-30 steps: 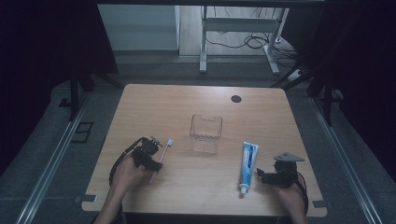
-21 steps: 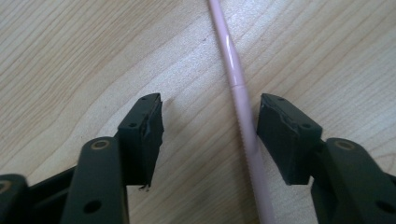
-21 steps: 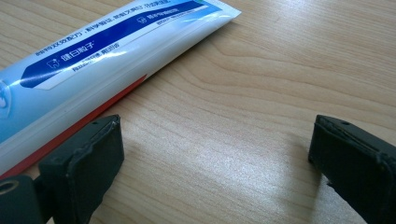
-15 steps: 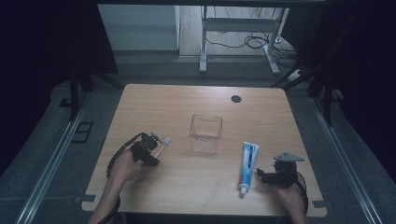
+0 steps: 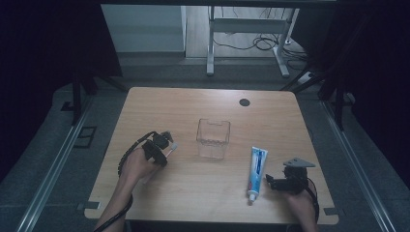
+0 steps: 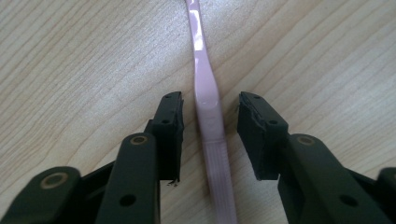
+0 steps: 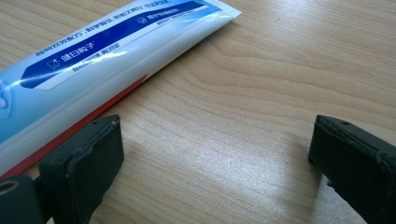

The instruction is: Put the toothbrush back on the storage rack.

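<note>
1. The left hand-held gripper [image 5: 164, 145] is held low over the desk [image 5: 169, 104] at its near-left part, with the person's left forearm reaching in from the near edge and the tips pointed away toward the clear plastic container [image 5: 213, 138].
2. In the left gripper view, the left hand-held gripper [image 6: 210, 126] is seen astride a pink toothbrush [image 6: 208, 116]; its jaws have just been closing, and they are narrowed around the handle, yet a sliver of wood is seen on each side of it, so no pinch is made yet.
3. The toothbrush [image 5: 170, 149] is laid flat on the desk, left of the container and apart from it.
4. The right hand-held gripper [image 5: 270, 182] is held level at the near-right part of the desk, with its tips turned toward the toothpaste tube [image 5: 256, 173].
5. In the right gripper view, the right hand-held gripper [image 7: 219, 154] is seen spread wide over bare wood; the toothpaste tube [image 7: 93, 70] is seen just beyond one pad, and whether it is touched cannot be told.
6. The tube is laid lengthwise right of the container, its cap toward the near edge.
7. Open desk is left behind the container and between the two hands; a dark round grommet [image 5: 244, 102] is set near the far edge.
8. One toothbrush, one tube, one container and two grippers are counted.
</note>
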### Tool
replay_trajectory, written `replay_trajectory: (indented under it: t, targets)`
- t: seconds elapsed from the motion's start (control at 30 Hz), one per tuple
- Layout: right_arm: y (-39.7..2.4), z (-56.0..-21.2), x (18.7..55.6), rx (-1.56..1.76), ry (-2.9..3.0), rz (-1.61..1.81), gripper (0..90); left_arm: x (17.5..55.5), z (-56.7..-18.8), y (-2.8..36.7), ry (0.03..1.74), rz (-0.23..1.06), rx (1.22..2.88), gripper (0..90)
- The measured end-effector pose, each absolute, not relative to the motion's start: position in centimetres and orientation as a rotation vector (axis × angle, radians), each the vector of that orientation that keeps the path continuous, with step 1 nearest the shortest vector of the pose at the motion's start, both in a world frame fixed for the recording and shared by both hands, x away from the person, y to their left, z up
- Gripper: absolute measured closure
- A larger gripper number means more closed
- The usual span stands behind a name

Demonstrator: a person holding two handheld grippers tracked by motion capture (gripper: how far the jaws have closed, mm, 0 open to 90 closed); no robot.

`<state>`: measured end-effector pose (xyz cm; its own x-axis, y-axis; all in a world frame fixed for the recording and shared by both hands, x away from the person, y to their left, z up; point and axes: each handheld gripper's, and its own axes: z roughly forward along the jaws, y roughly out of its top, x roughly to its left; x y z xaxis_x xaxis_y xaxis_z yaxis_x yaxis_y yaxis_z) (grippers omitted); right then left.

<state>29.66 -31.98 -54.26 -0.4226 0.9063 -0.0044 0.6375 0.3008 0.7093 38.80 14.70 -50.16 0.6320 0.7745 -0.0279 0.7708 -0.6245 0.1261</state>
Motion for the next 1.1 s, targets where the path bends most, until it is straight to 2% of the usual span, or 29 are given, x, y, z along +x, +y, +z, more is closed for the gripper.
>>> replay_trajectory:
  t: [0.37, 0.7, 1.1]
  targets:
    - [-32.0, -54.3, 29.7, 1.379, 2.169, 0.898, 3.0, 40.0, -50.0, 14.6, 1.393, -0.037, 2.745, 77.9]
    - [-32.0, -54.3, 29.7, 1.380, 2.168, 0.898, 3.0, 40.2, -50.0, 15.0, 1.350, -0.105, 2.741, 79.4]
    - [-32.0, -54.3, 29.7, 1.379, 2.168, 0.898, 3.0, 39.5, -48.3, 15.7, 1.280, -0.083, 2.646, 79.4]
